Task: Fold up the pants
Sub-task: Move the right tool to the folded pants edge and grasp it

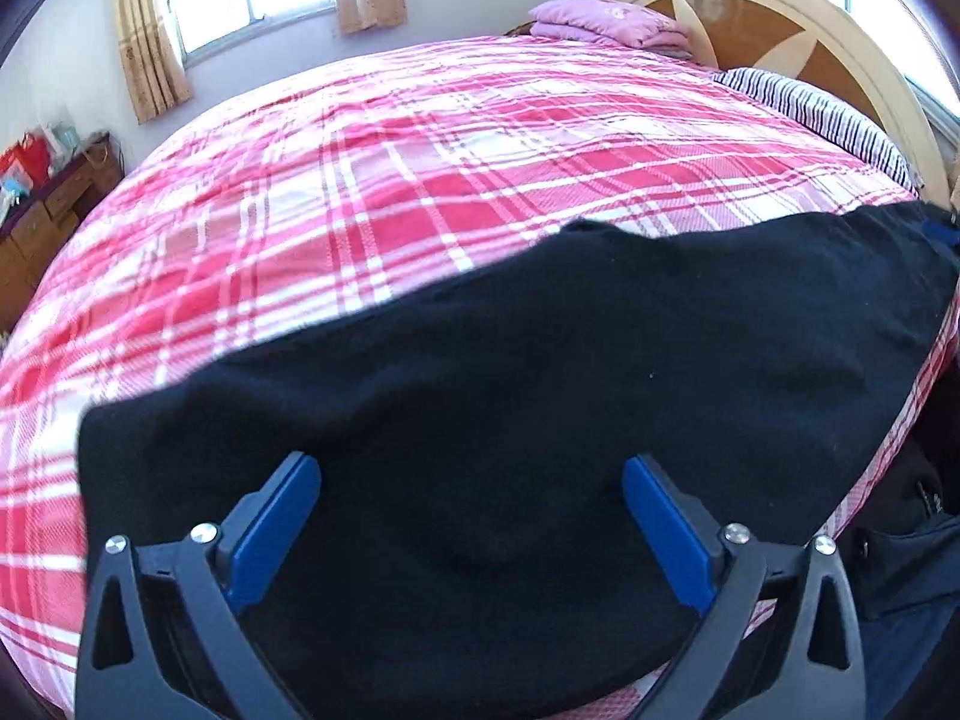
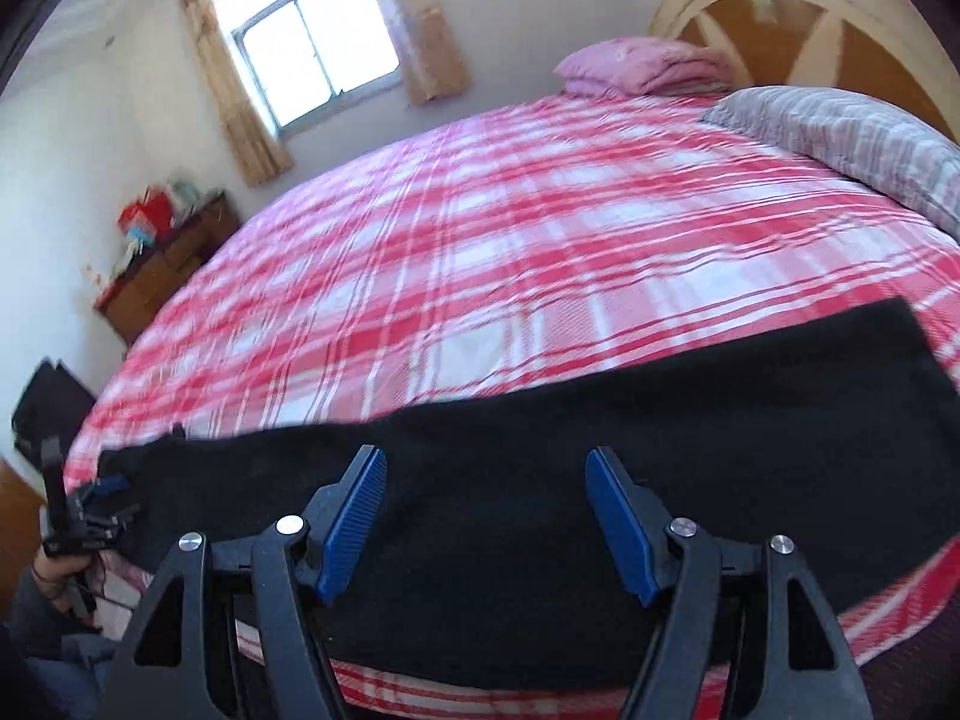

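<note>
Black pants [image 1: 540,372] lie flat along the near edge of the bed, a long dark strip, also seen in the right wrist view [image 2: 540,450]. My left gripper [image 1: 471,480] is open, its blue pads spread over the pants' left part, holding nothing. My right gripper [image 2: 486,474] is open above the middle of the pants, holding nothing. The left gripper also shows in the right wrist view [image 2: 102,492] at the pants' left end, with the hand below it.
The bed has a red and white plaid cover [image 1: 420,180]. A folded pink blanket [image 1: 606,21] and a striped pillow [image 1: 810,108] lie by the headboard [image 1: 780,18]. A wooden dresser [image 2: 168,264] stands at the far left under a window [image 2: 312,36].
</note>
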Demonstrator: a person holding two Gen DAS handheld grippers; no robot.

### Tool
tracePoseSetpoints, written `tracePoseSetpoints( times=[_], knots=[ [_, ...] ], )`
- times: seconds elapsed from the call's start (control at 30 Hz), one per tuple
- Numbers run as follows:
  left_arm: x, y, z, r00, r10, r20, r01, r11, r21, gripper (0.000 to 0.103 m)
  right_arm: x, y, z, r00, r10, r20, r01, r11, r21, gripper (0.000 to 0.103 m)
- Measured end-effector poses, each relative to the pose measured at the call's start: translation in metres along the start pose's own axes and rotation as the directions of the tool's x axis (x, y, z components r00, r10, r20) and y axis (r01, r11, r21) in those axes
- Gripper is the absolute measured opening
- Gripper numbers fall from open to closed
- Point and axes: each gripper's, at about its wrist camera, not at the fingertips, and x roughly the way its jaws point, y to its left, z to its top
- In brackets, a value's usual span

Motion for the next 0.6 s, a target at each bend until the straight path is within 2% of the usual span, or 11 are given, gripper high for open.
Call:
tracePoseSetpoints(
  times=[0.1, 0.2, 0.3, 0.4, 0.53, 0.6],
  knots=[
    [-0.015, 0.014, 0.007, 0.998, 0.044, 0.054, -0.044, 0.999, -0.006, 0.103, -0.03, -0.031, 0.008, 0.993, -0.064, 0.096, 0.056, 0.995, 0.084, 0.07],
    [-0.023, 0.041, 0.013, 0.994, 0.079, 0.082, -0.072, 0.993, -0.091, 0.103, -0.067, -0.074, 0.011, 0.973, -0.146, 0.177, 0.102, 0.967, 0.234, 0.07],
    [-0.022, 0.064, 0.016, 0.993, 0.087, 0.081, -0.07, 0.98, -0.189, 0.103, -0.095, -0.124, 0.004, 0.965, -0.18, 0.188, 0.094, 0.913, 0.396, 0.07],
    [-0.017, 0.07, 0.015, 0.992, 0.101, 0.076, -0.083, 0.973, -0.216, 0.103, -0.112, -0.162, -0.012, 0.956, -0.229, 0.185, 0.108, 0.858, 0.502, 0.07],
    [-0.012, 0.067, 0.01, 0.991, 0.123, 0.06, -0.107, 0.971, -0.213, 0.103, -0.114, -0.185, -0.028, 0.971, -0.162, 0.178, 0.031, 0.818, 0.575, 0.07],
    [-0.012, 0.066, 0.008, 0.989, 0.138, 0.06, -0.124, 0.972, -0.199, 0.103, -0.112, -0.187, -0.03, 0.977, -0.13, 0.17, 0.007, 0.814, 0.581, 0.07]
  ],
)
